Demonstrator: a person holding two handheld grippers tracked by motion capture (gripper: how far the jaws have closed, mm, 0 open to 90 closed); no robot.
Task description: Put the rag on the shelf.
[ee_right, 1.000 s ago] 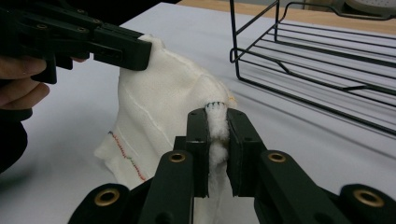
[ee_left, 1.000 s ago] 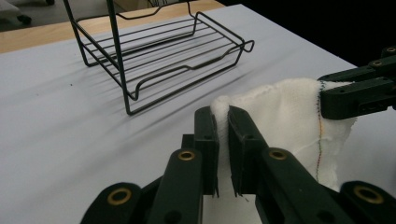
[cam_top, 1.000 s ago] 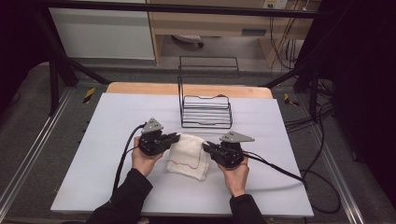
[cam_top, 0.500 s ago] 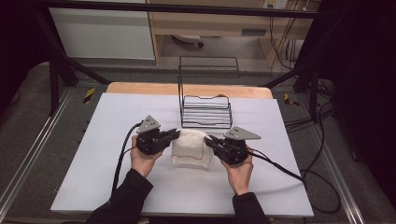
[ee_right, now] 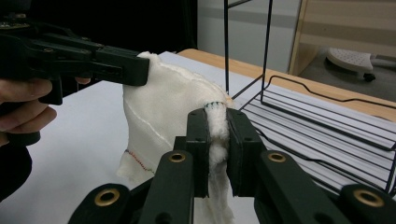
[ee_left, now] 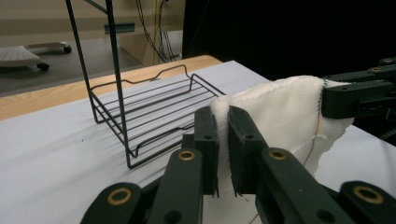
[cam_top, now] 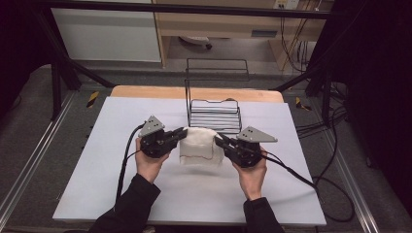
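**Just in front of the wire rack, a white cloth hangs between two claws**

In front of the wire rack [cam_top: 214, 114], on the side nearer the person, a folded white cloth [cam_top: 199, 145] is held up by its two upper corners. The left claw [cam_top: 180, 133] grips the corner to the left of the rack's front edge, its jaws closed tight on a bunched fold of fabric, as the left gripper view shows with the cloth [ee_left: 285, 112] pinched between the black pads. The right claw [cam_top: 219, 141] does the same at the other corner, below the rack's right half; in the right gripper view the cloth [ee_right: 163, 107] is squeezed between its jaws, with a stitched coloured thread near the lower hem. The cloth droops between the two claws, its top edge stretched nearly level and its lower edge near the white surface [cam_top: 121, 194]; I cannot tell whether it touches. The rack [ee_left: 149, 102] stands empty-shelved just behind the cloth, its tall back frame away from the person. Each hand [cam_top: 148, 165] holds its claw from below, close before the rack.
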